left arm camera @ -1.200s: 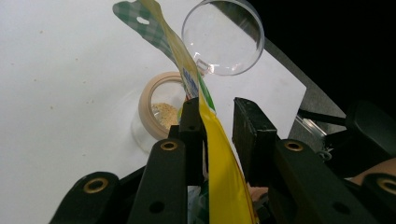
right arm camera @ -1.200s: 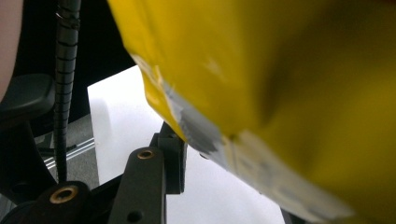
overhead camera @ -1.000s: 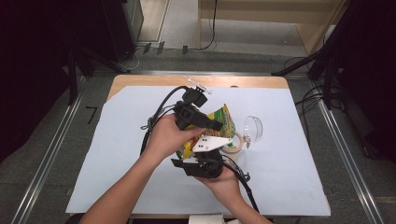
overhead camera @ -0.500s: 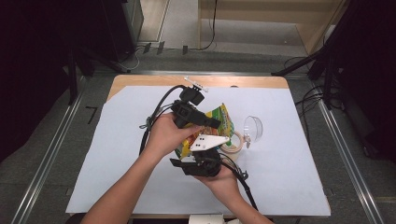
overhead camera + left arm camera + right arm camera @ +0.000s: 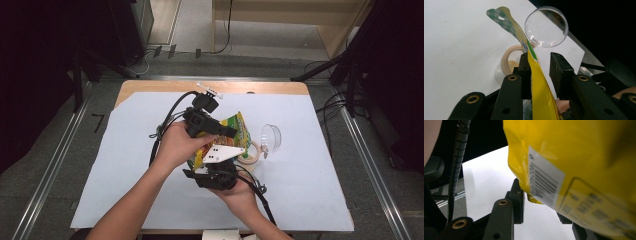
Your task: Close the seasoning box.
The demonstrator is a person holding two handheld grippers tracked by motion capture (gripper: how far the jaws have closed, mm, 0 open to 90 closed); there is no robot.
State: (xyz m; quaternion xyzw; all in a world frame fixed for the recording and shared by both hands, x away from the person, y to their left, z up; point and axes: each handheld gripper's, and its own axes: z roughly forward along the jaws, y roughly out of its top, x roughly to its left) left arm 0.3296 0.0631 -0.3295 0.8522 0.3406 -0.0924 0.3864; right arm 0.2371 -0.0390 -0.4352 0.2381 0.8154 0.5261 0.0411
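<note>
**Bag held over the cup, ready to tip**

The left gripper (image 5: 537,72) has its jaws parted, the bag (image 5: 537,92) lying against one jaw with a gap to the other, so it steadies more than it pinches. The right gripper (image 5: 541,202) sits under the bag's lower corner; whether it clamps, I cannot tell. The bag hangs tilted just above the cup (image 5: 510,63), which has crumbs inside, likely so the contents fall in. A clear scoop (image 5: 546,26) lies just beyond the cup, all on the white sheet (image 5: 310,170)
</note>
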